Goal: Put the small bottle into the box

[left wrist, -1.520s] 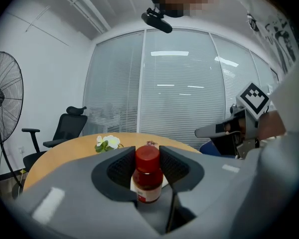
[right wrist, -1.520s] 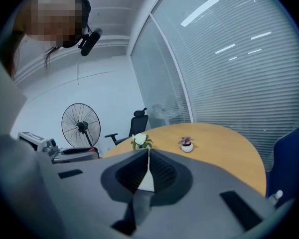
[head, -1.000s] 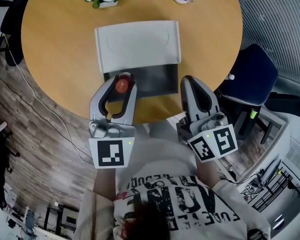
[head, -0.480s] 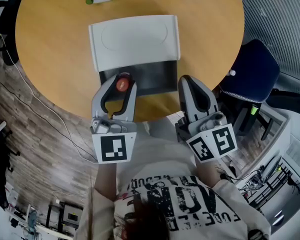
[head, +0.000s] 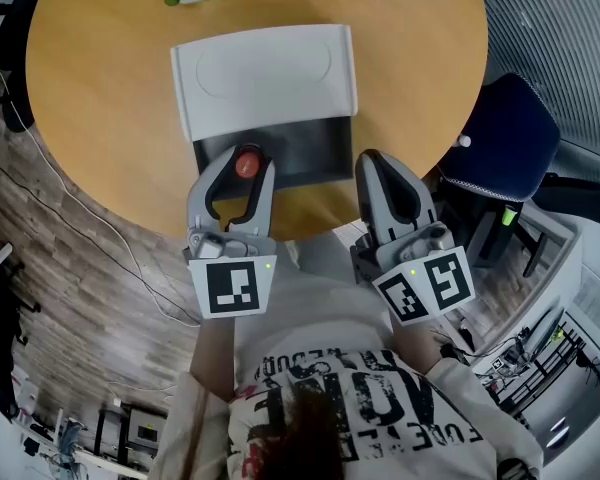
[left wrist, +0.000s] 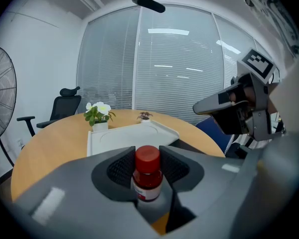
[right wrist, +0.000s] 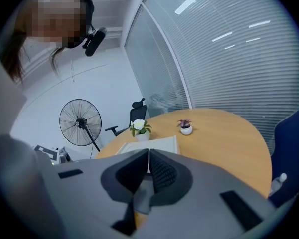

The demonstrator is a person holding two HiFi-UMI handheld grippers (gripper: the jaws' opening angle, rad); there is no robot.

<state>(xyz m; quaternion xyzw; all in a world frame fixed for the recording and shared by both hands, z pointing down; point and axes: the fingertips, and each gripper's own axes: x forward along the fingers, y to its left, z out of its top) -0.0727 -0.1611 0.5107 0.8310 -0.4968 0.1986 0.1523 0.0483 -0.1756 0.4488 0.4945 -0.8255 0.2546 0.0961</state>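
Placing step. The left gripper clamps the small bottle upright at its red cap, over the open box's 8 o'clock corner. The right gripper, jaws pressed together and empty, waits at the box's 4 o'clock. Judged next move: lower the bottle inside, then release.

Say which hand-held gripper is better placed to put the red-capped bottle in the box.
Left. The left hand-held gripper holds the small red-capped bottle over the dark open box; the right hand-held gripper is shut, empty.
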